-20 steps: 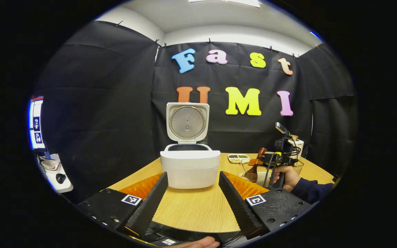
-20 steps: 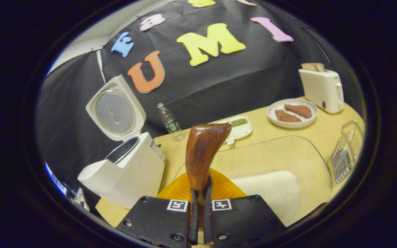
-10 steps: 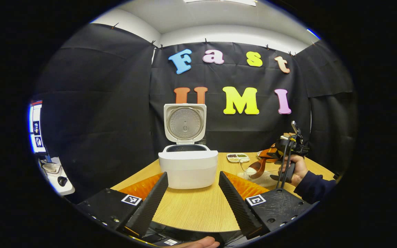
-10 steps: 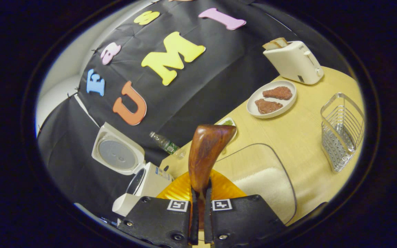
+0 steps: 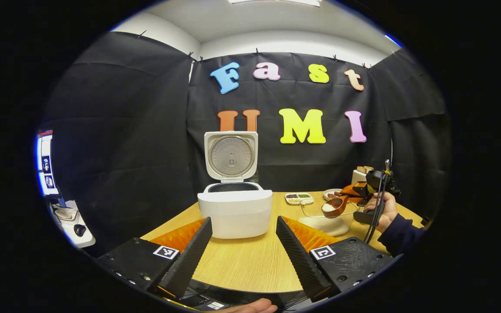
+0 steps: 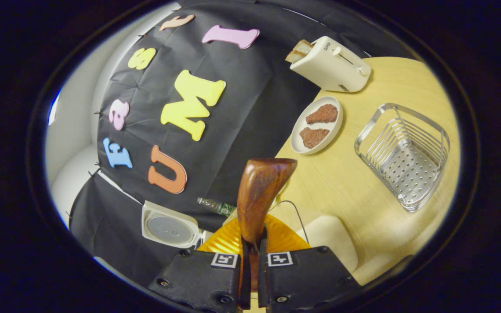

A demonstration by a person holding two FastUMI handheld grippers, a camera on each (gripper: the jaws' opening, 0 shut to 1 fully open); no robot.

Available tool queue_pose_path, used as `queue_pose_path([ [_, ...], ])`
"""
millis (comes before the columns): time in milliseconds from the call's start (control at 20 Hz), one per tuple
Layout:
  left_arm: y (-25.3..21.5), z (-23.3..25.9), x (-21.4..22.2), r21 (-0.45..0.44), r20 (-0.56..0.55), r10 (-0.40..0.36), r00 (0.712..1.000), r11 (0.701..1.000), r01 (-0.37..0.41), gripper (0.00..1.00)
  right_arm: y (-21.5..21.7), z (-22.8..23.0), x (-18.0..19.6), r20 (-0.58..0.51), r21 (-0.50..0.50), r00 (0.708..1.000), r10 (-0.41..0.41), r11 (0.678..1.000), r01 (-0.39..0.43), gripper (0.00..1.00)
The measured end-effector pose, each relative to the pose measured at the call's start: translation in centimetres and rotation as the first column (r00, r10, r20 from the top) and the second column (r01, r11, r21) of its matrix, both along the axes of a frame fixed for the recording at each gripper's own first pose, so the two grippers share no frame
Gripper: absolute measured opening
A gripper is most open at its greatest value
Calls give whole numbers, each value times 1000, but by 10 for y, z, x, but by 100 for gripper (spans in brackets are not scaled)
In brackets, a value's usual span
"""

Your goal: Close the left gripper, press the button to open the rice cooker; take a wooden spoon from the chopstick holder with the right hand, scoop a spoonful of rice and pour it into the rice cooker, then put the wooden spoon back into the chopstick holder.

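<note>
Left gripper view: rice cooker (image 5: pixel 235 208) lid up, button step done; left tool (image 5: pixel 244 243) released, idle; right tool (image 6: pixel 253 261) clenched on wooden spoon (image 5: pixel 336 205), loaded w/ rice above container (image 5: pixel 326 219); pour & spoon return outstanding.

Both views are evenly and fairly brightly lit from above: in the left gripper view a white ceiling light panel (image 5: pixel 276 2) glows at the top edge. The pale wooden tabletop (image 5: pixel 250 261) shows only soft, faint shadows, the clearest a thin one under the white open-lidded rice cooker (image 5: pixel 235 214). Fisheye distortion bends straight lines toward the rim (strongly so in the right gripper view, where the tabletop (image 6: pixel 342 182) curves and tilts). The glossy brown wooden spoon handle (image 6: pixel 259 195) carries a small highlight and looks slightly soft at the centre. Edges of both views darken and blur a little.
</note>
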State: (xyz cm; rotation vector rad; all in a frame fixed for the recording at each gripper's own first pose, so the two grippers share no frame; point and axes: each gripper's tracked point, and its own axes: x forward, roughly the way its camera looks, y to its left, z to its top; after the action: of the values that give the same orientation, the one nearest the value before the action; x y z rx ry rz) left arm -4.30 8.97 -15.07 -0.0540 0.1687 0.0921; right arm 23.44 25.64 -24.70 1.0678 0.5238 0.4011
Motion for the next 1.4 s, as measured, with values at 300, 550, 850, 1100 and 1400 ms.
queue_pose_path([
  [300,-4,7,-1,11,7,-9,1000,1000,9,94,-8,56,-18,-5,353,997,71,933,-65,11],
  [550,-3,11,-4,9,23,-18,1000,1000,18,94,0,97,-34,49,414,994,102,903,-113,11],
  [850,5,25,-17,11,73,-23,997,1000,22,94,45,128,-37,85,361,985,153,916,-174,11],
  [1100,17,32,-25,6,101,-28,995,1000,28,94,110,133,-24,95,237,971,217,943,-234,11],
  [1400,42,29,-18,3,99,-4,995,1000,4,94,199,135,2,91,101,956,280,952,-288,11],
])
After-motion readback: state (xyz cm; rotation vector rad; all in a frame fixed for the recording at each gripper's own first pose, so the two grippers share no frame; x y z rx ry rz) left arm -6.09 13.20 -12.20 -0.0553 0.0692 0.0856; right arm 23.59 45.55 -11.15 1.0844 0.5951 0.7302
